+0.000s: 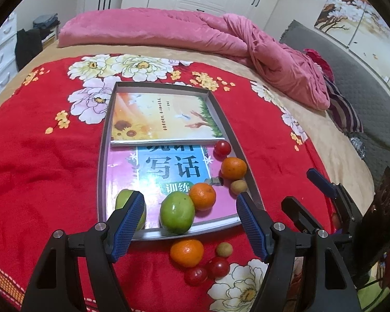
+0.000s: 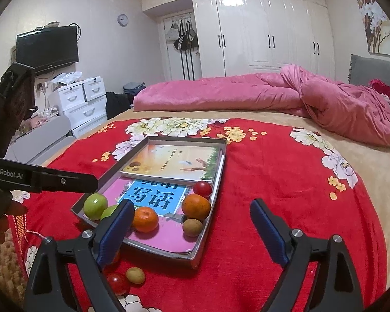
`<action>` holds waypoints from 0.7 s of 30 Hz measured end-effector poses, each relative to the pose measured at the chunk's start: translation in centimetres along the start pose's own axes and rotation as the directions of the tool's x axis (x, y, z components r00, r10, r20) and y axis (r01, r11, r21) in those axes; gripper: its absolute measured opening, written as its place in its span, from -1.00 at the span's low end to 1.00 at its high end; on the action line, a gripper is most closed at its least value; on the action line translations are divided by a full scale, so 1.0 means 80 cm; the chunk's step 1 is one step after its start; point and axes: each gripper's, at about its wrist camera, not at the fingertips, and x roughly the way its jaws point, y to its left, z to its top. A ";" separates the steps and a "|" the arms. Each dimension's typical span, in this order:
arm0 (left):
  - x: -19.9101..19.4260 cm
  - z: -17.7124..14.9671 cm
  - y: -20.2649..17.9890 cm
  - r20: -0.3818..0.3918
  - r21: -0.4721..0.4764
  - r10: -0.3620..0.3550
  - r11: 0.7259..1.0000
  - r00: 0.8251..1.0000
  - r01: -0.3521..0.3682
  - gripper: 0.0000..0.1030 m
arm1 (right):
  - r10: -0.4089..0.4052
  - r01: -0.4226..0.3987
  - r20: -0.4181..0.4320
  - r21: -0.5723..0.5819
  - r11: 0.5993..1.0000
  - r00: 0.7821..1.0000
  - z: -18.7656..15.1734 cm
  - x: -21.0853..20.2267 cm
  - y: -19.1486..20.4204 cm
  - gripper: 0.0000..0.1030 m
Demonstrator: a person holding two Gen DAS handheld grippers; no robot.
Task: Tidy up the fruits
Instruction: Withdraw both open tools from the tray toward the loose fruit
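A shallow grey rectangular tray (image 1: 105, 140) lies on a red flowered blanket (image 1: 39, 169) at mid-frame, lined with two books. In its lower part sit two green round fruits (image 1: 177, 212), two oranges (image 1: 202, 196), a red cherry tomato (image 1: 222, 148) and a small brown fruit (image 1: 238, 186). Below the tray, on the blanket, lie another orange (image 1: 186, 252), a small brown fruit (image 1: 224, 249) and two red tomatoes (image 1: 218, 267). The left gripper (image 1: 191, 223) stands with jaws apart, nothing between them. The right gripper (image 2: 192, 230) is spread wide and empty, at the tray's near corner.
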 end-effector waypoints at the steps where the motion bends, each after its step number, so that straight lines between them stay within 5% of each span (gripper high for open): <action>1: 0.000 -0.001 0.000 -0.002 0.005 0.002 1.000 1.000 -0.002 0.46 | 0.001 -0.001 0.001 -0.002 1.000 1.000 0.000 0.000 0.001 0.78; 21: 0.001 -0.023 -0.006 -0.025 0.027 0.025 0.999 0.999 -0.024 0.57 | 0.039 -0.039 -0.040 -0.022 0.999 0.998 -0.012 -0.005 0.018 0.94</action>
